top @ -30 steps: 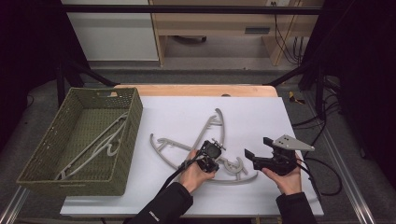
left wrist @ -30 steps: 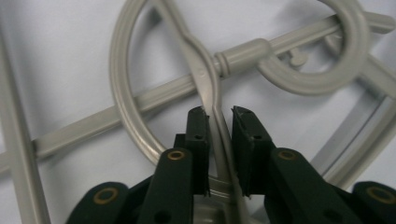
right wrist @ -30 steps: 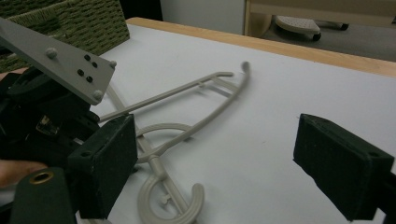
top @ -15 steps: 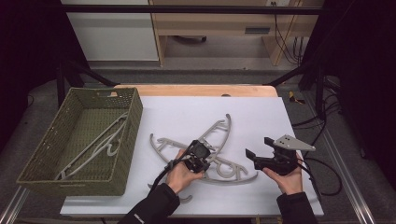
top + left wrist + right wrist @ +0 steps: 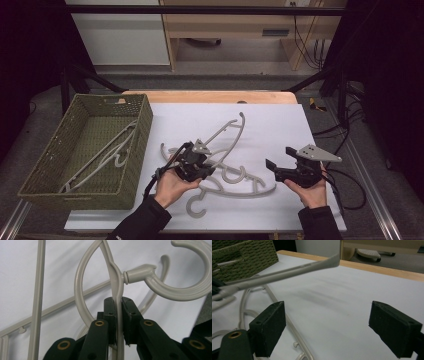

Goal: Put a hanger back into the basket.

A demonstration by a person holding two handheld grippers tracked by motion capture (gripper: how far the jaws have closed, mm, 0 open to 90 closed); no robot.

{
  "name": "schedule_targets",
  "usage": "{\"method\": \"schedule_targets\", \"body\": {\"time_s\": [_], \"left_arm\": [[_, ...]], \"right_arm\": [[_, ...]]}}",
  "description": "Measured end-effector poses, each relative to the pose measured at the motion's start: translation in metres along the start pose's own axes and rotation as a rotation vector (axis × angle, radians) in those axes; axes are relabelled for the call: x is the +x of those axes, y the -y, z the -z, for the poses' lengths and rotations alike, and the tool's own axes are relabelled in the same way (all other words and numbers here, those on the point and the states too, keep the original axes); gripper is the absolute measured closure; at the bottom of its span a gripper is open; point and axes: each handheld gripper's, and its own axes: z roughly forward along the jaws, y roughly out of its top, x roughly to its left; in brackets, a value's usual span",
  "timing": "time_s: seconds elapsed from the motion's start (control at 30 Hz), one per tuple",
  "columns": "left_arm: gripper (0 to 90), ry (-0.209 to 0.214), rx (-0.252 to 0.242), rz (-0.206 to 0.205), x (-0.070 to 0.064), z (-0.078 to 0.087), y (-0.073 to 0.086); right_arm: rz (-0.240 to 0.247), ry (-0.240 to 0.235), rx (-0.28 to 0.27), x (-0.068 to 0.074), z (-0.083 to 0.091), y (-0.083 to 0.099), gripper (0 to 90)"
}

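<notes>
Pale grey plastic hangers (image 5: 235,185), plain and unpatterned, on a white surface (image 5: 280,125) edged at the far side with a light wooden strip. Olive-green woven basket (image 5: 60,165), its walls dotted with rows of small holes, with another pale grey hanger (image 5: 100,162) inside. Matte black left gripper (image 5: 192,165) with brass-coloured rivets (image 5: 99,323) on its arms. Matte black right gripper (image 5: 280,172), topped with a light grey plate (image 5: 317,153). Black sleeves (image 5: 142,222) at the near edge. Dark grey floor beyond.
</notes>
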Motion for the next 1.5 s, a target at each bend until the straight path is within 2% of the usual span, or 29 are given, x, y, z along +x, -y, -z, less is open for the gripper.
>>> {"method": "schedule_targets", "body": {"time_s": [0.03, 0.07, 0.23, 0.37, 0.53, 0.7, 0.83, 1.0, 1.1, 1.23, 1.5], "left_arm": [[82.8, 0.000, 0.000, 0.000, 0.000, 0.000, 0.000], [82.8, 0.005, -0.021, -0.011, -0.001, 0.014, -0.002], [82.8, 0.017, -0.054, -0.037, -0.005, 0.040, -0.006], [82.8, 0.025, -0.102, -0.056, -0.006, 0.064, -0.008], [82.8, 0.018, -0.142, -0.067, -0.001, 0.089, -0.010], [82.8, 0.034, -0.180, -0.060, 0.009, 0.111, -0.012], [82.8, 0.022, -0.193, -0.061, 0.016, 0.125, -0.012], [82.8, 0.065, -0.209, -0.058, 0.024, 0.139, -0.011], [82.8, 0.061, -0.196, -0.067, 0.029, 0.146, -0.010], [82.8, 0.076, -0.209, -0.061, 0.039, 0.156, -0.005], [82.8, 0.081, -0.216, -0.056, 0.060, 0.176, 0.009]], "right_arm": [[0.000, 0.000, 0.000, 0.000, 0.000, 0.000, 14.4], [-0.001, -0.001, 0.000, 0.000, 0.000, 0.000, 14.3], [0.003, -0.008, -0.004, 0.000, 0.001, 0.000, 13.9], [0.004, -0.013, -0.012, 0.000, 0.001, 0.000, 13.6], [0.005, -0.018, -0.012, 0.002, 0.002, -0.001, 13.4], [0.006, -0.022, -0.013, 0.001, 0.002, -0.001, 13.4], [0.010, -0.023, -0.015, 0.002, 0.003, -0.001, 13.1], [0.019, -0.031, -0.021, 0.003, 0.003, -0.002, 12.6], [0.020, -0.035, -0.023, 0.003, 0.003, -0.003, 12.9], [0.023, -0.036, -0.023, 0.005, 0.003, -0.003, 12.9], [0.036, -0.047, -0.034, 0.006, 0.003, -0.004, 10.0]]}}
